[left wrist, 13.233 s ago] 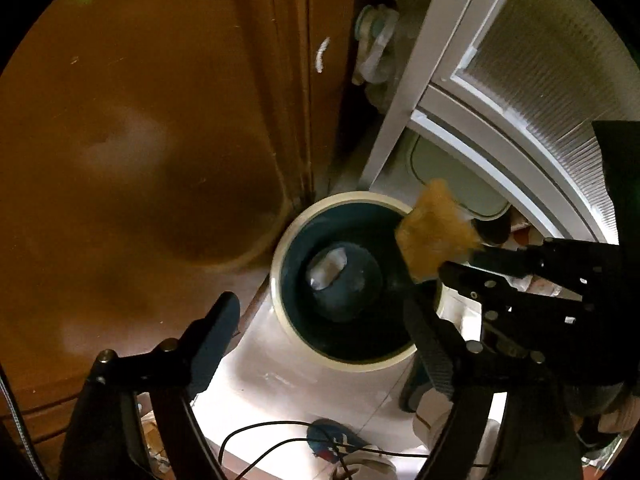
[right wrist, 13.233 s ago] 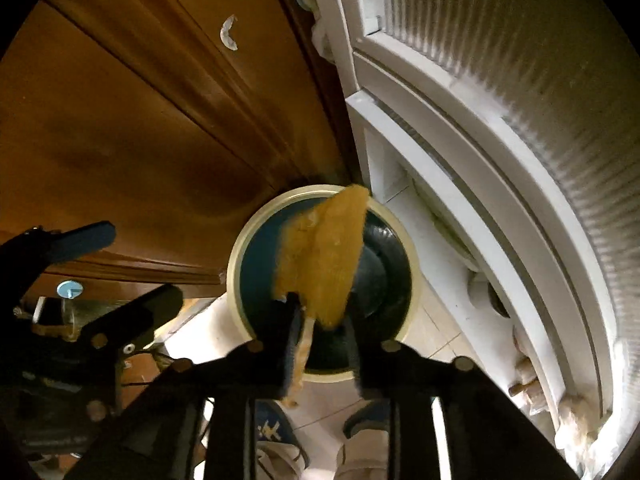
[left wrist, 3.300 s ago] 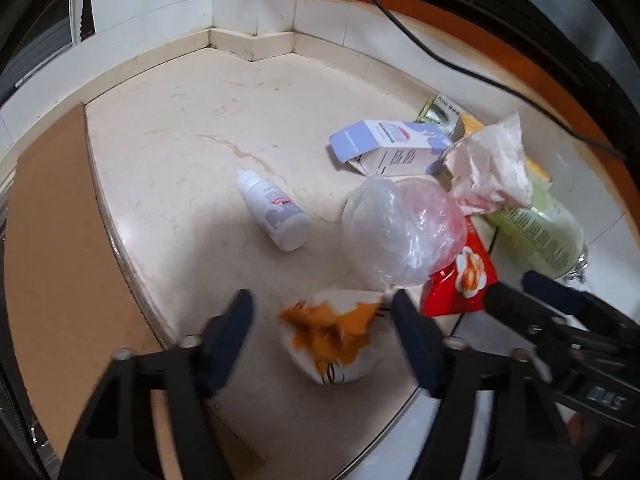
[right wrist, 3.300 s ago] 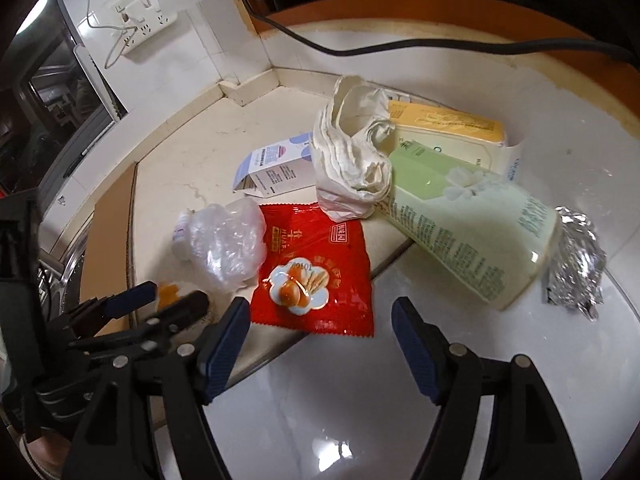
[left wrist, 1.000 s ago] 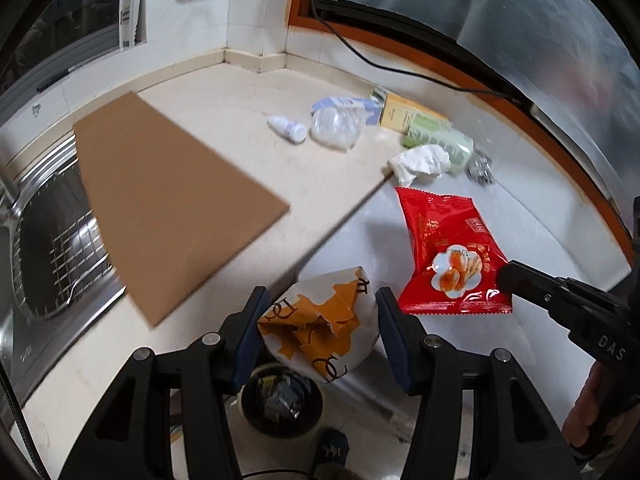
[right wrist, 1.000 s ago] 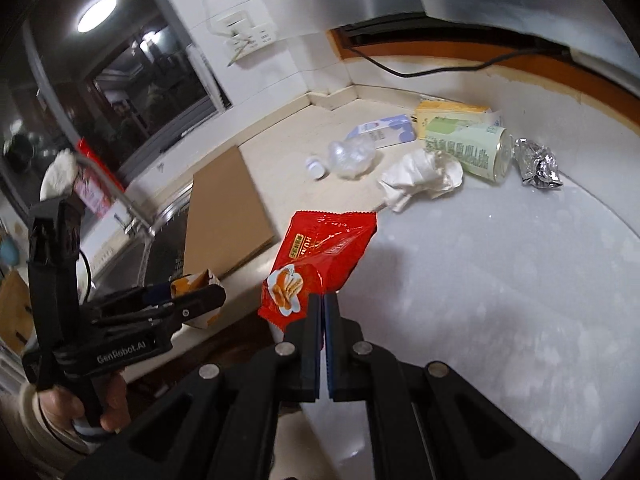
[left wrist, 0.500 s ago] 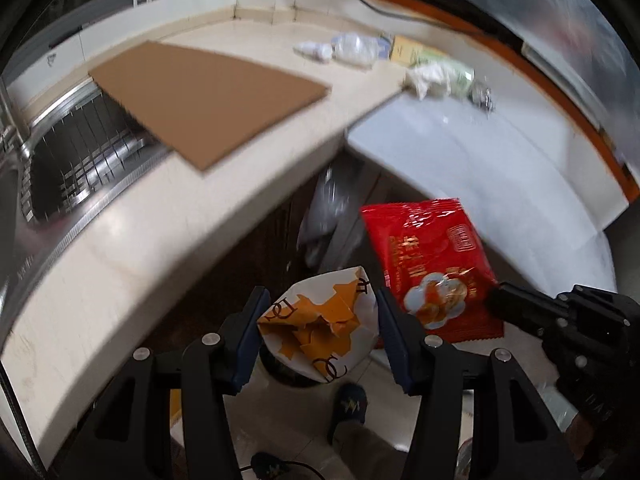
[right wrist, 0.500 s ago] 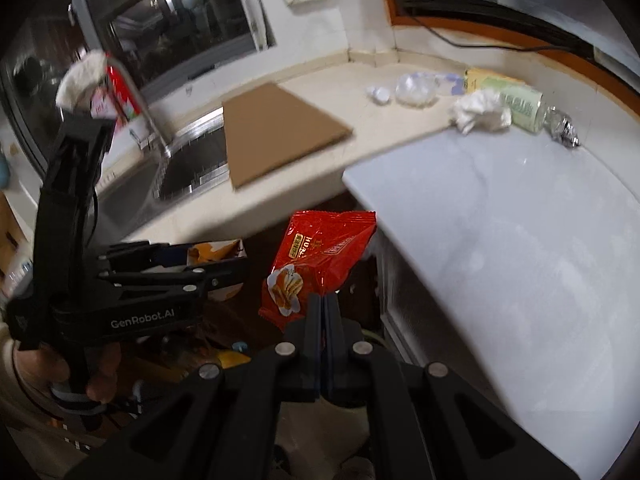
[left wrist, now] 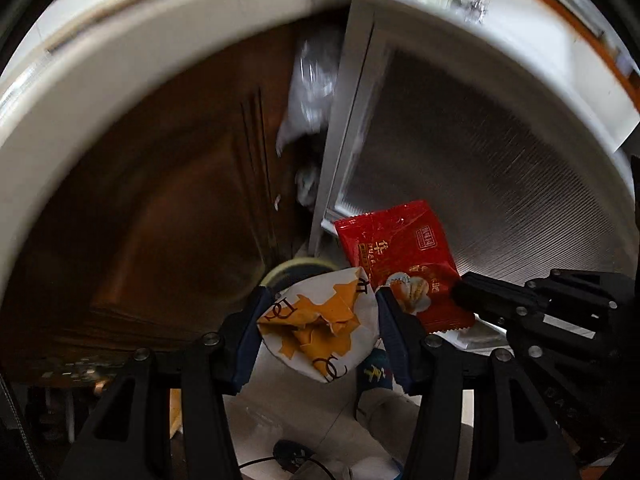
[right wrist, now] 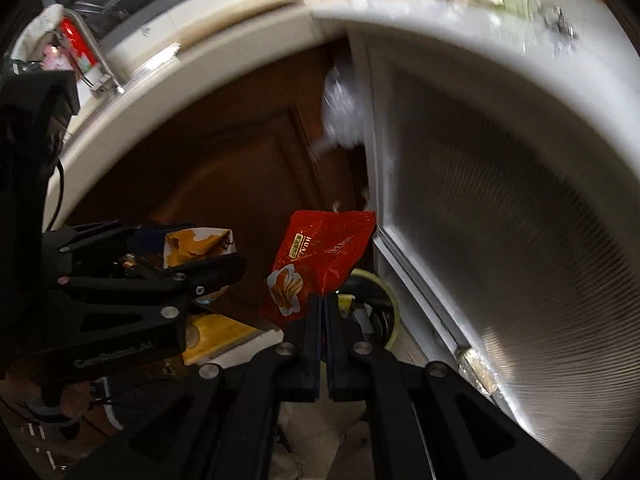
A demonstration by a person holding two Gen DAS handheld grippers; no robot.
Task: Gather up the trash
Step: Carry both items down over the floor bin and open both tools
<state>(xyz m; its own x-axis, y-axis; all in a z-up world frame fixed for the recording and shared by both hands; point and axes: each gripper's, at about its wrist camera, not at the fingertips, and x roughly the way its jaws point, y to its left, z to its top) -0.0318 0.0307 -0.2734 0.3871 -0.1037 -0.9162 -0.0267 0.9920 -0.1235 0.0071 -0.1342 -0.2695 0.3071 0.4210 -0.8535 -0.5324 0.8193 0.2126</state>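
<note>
In the left wrist view, the left gripper [left wrist: 318,330] sits at the bottom centre, jaws partway apart and clamped on a crumpled white-and-orange wrapper [left wrist: 320,328], which bulges out above and below the pads. Right behind it, just above the wrapper, only a sliver of the bin [left wrist: 298,272] rim shows, so most of the opening is hidden by the very thing meant to go in it. At the right of centre the red packet [left wrist: 400,264] hangs from the right gripper [left wrist: 460,298], whose tips come in from the lower right edge. Likely snag here: the wrapper is springy, so it could stick to one pad on release and flop outside the rim. In the right wrist view, the right gripper [right wrist: 323,300] is at bottom centre, jaws fully closed, pinching only the packet's [right wrist: 316,264] lower corner, so the rest stands up loose and tilted left. The bin [right wrist: 380,300] peeks out just right of the fingers, tight against the white cabinet door [right wrist: 500,240]. A light packet let go from a corner hold may flutter and land on the floor or wedge against that door. The left gripper [right wrist: 200,256] with its wrapper [right wrist: 196,248] is at mid left, close enough that both dropping at once could bump each other off target.
</note>
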